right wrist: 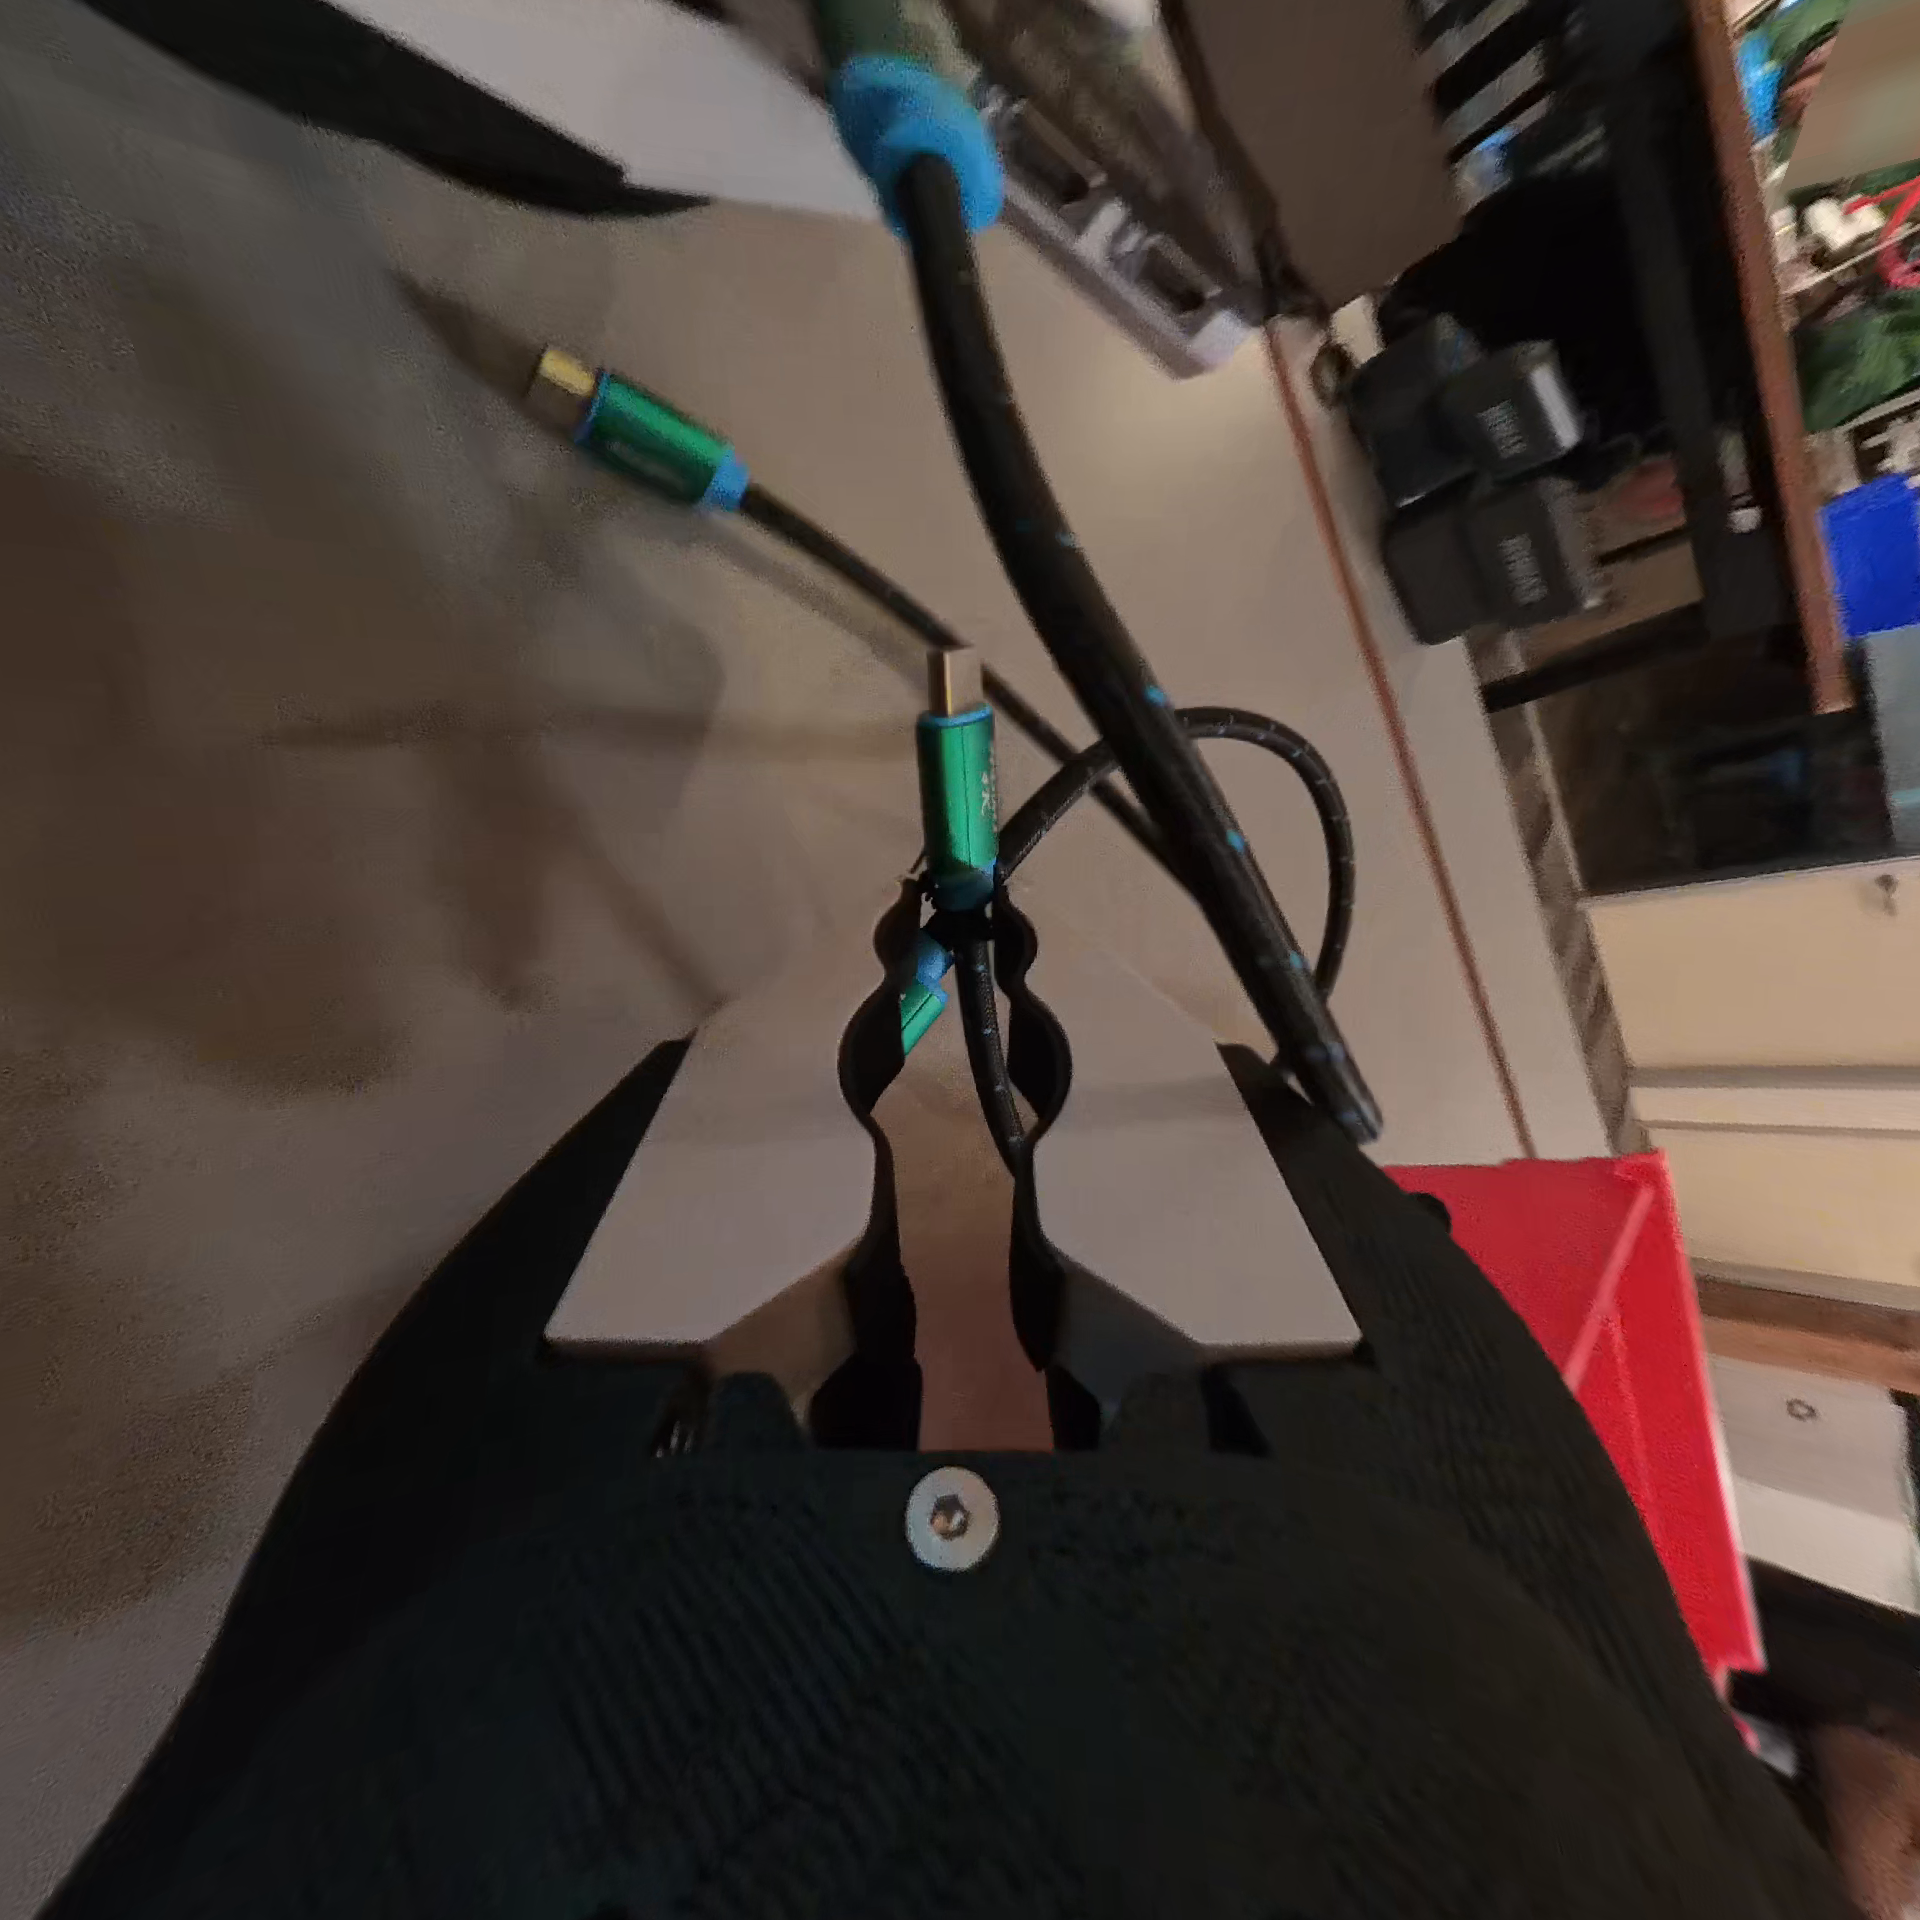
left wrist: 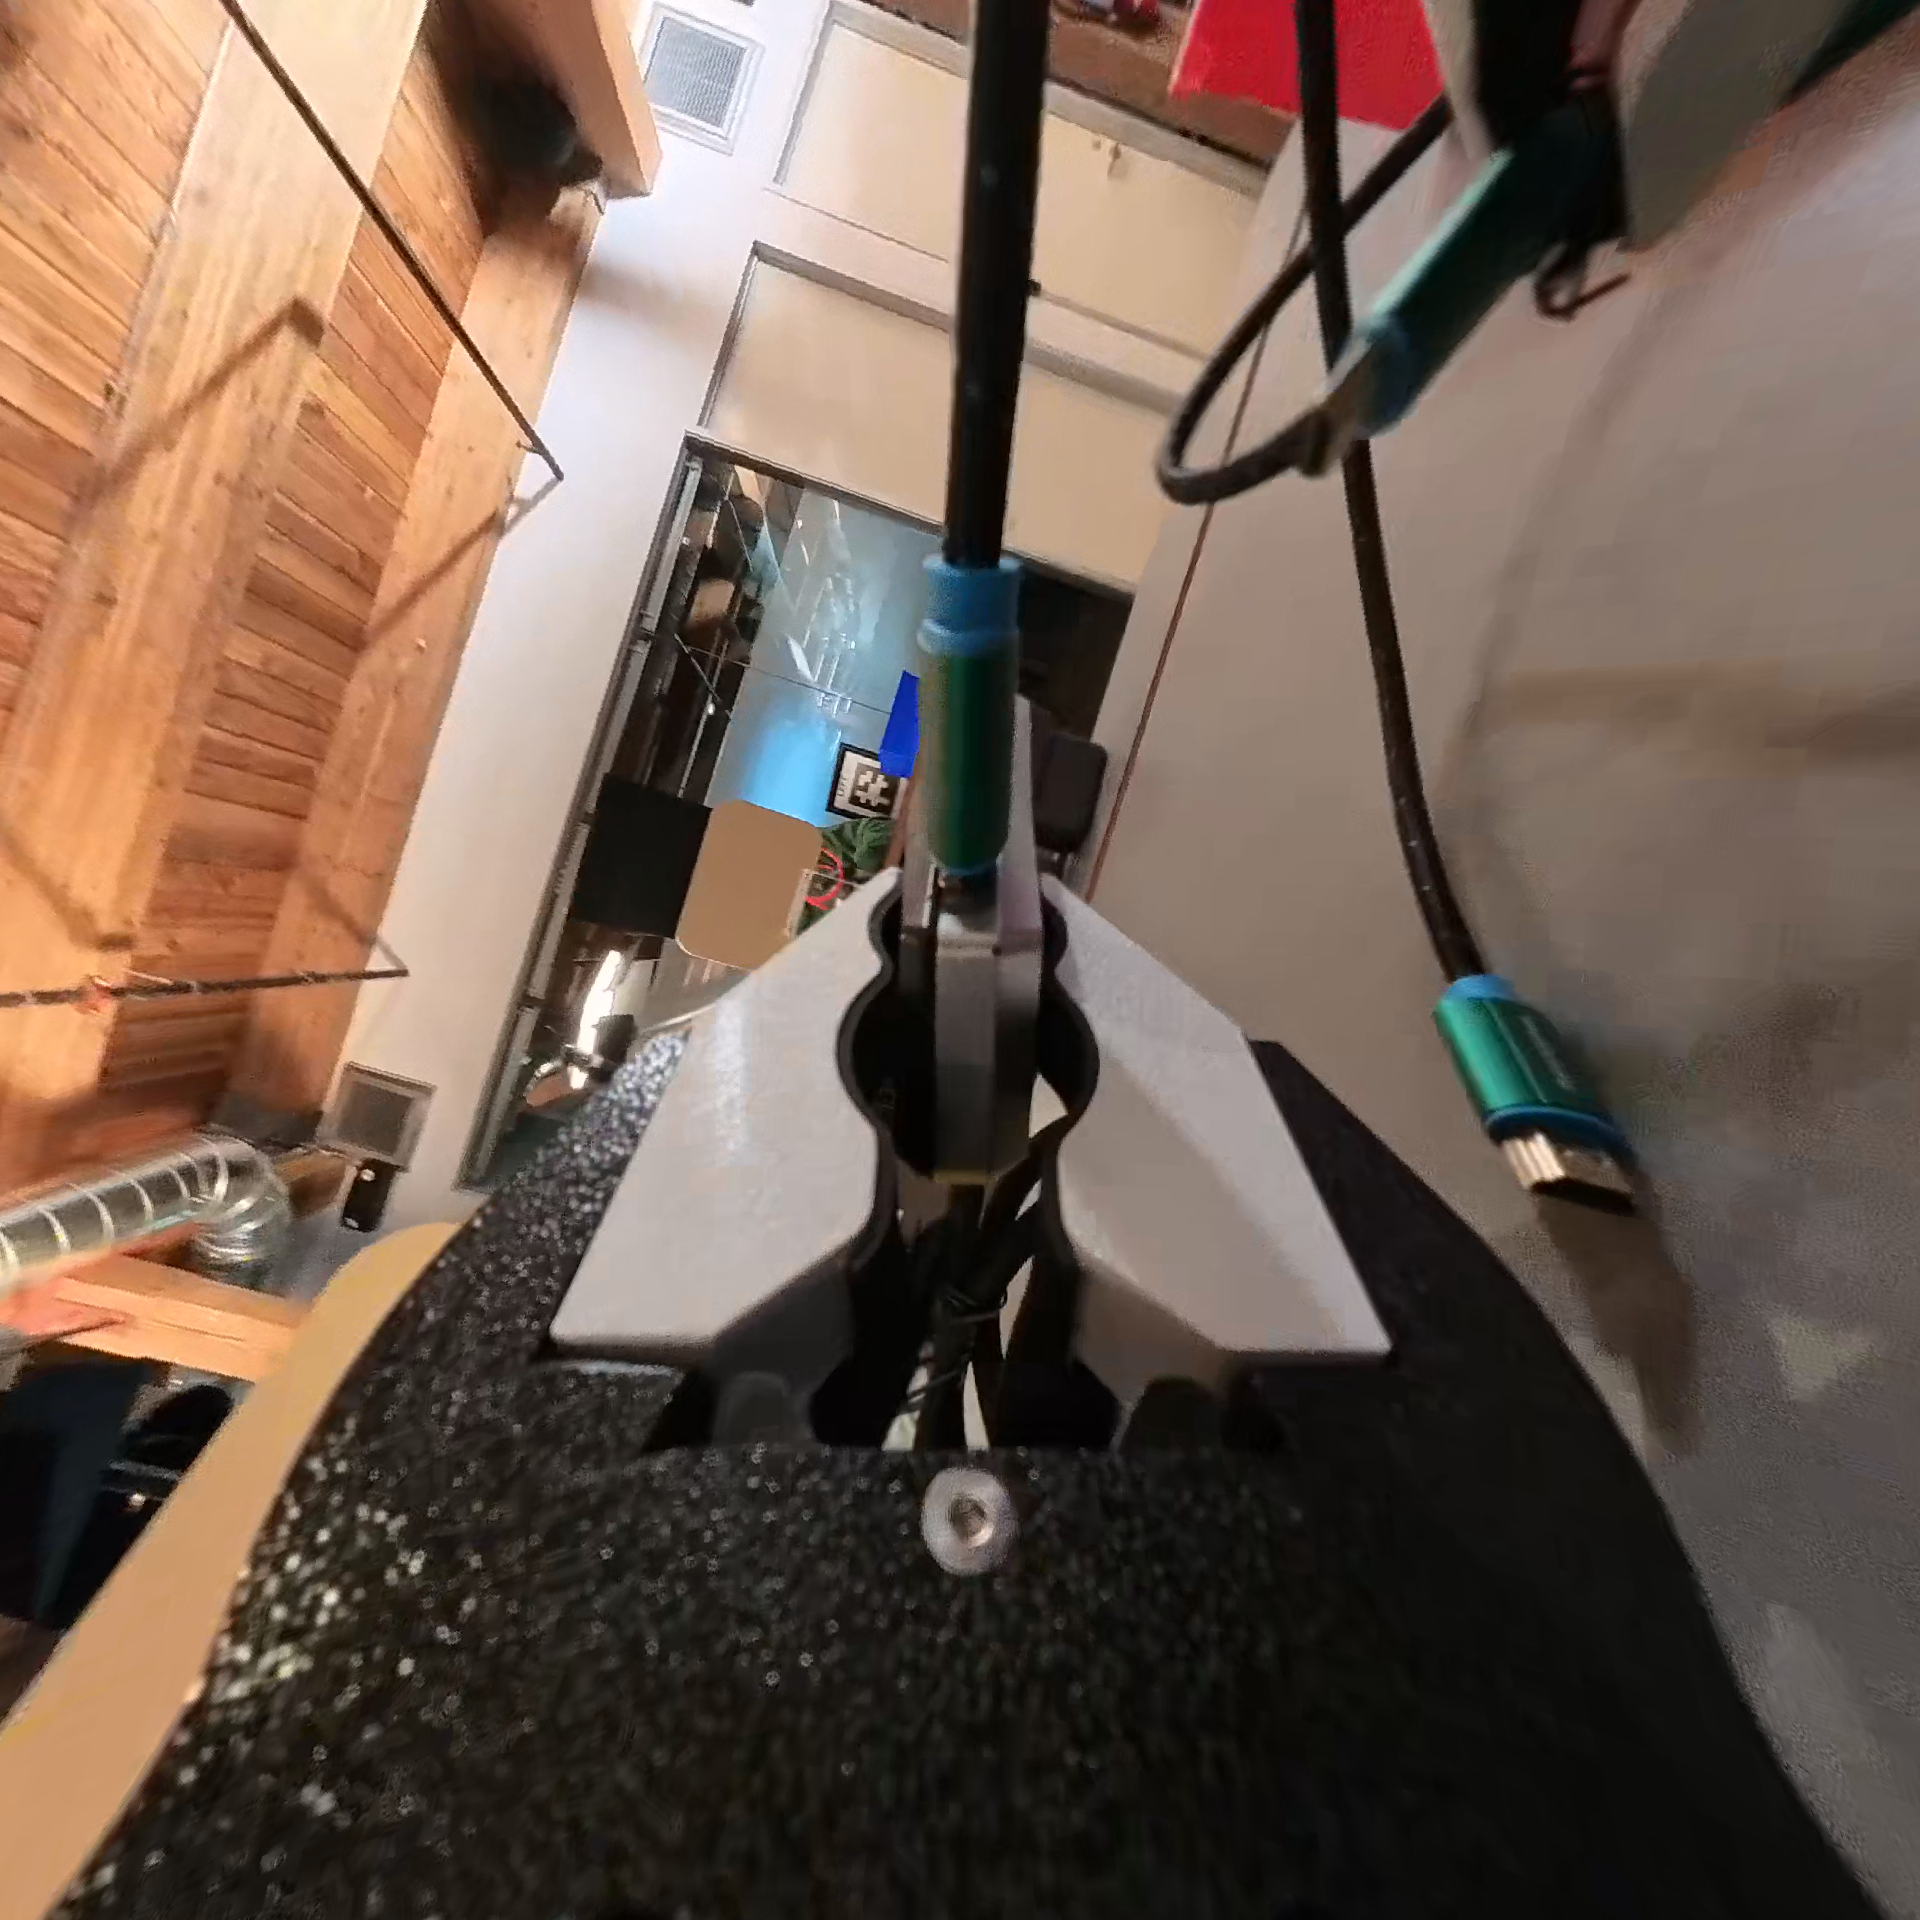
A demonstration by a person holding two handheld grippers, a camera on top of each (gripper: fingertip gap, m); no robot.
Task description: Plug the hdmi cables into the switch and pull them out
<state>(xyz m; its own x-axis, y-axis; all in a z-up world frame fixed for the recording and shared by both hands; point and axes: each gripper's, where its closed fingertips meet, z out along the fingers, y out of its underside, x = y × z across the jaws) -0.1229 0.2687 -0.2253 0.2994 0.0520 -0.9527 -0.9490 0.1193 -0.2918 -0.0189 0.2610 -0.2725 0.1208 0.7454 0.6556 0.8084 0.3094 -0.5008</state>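
My left gripper (left wrist: 971, 904) is shut on the thin grey HDMI switch (left wrist: 966, 1029), which I see edge-on between the fingers. A green HDMI plug (left wrist: 964, 758) with a blue collar sits in the switch, and its black cable runs away from me. A second green plug (left wrist: 1527, 1101) lies loose on the pale table (left wrist: 1766, 727). My right gripper (right wrist: 961, 914) is shut on the blue collar of a third green plug (right wrist: 956, 790), whose metal tip points forward. In the right wrist view the switch (right wrist: 1122, 218) is blurred at the top, with the plugged cable (right wrist: 904, 114). The loose plug (right wrist: 655, 436) lies at left.
Black braided cables (right wrist: 1143, 727) loop across the table between the grippers. A red bin (right wrist: 1558, 1351) stands at the right. Black power adapters (right wrist: 1486, 520) sit on a dark shelf. A wood-panelled wall (left wrist: 156, 520) is at the left.
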